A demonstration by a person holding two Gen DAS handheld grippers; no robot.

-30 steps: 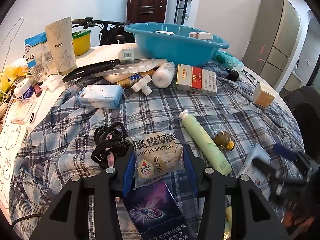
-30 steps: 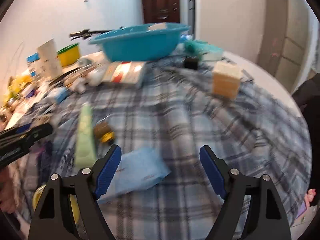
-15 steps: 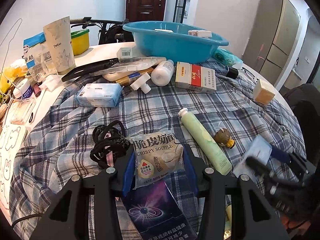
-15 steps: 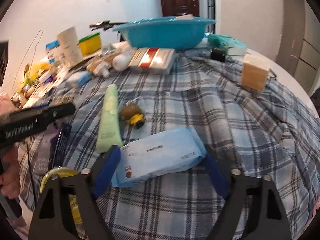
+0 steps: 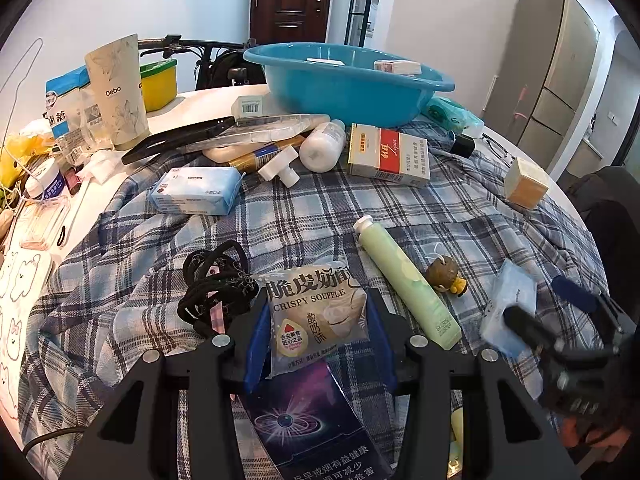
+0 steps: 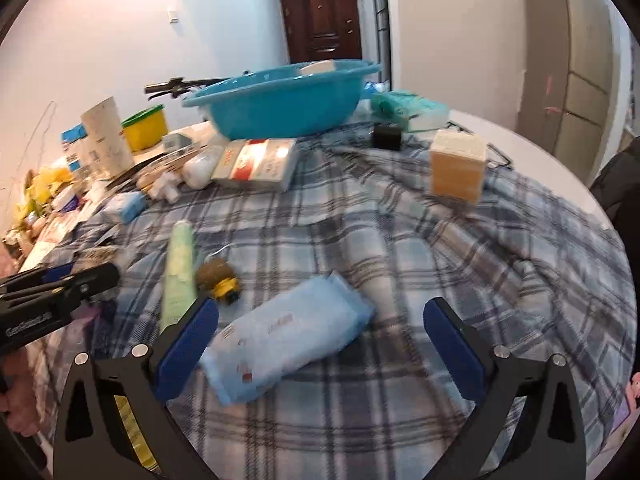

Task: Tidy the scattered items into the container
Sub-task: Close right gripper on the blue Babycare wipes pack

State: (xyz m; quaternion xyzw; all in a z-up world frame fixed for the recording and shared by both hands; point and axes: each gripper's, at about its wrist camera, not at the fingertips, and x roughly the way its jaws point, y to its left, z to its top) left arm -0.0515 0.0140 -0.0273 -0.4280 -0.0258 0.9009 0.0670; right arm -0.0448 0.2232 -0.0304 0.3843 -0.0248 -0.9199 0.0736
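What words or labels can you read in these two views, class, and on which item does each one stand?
"CRISPY SOUFFLE": snack packet between the left hand-held gripper's pads.
"Debo": tall paper cup.
Red-and-white carton: script too small to read.
Blue tissue pack between the opening right hand-held gripper jaws: print blurred.
Green tube: print too small.
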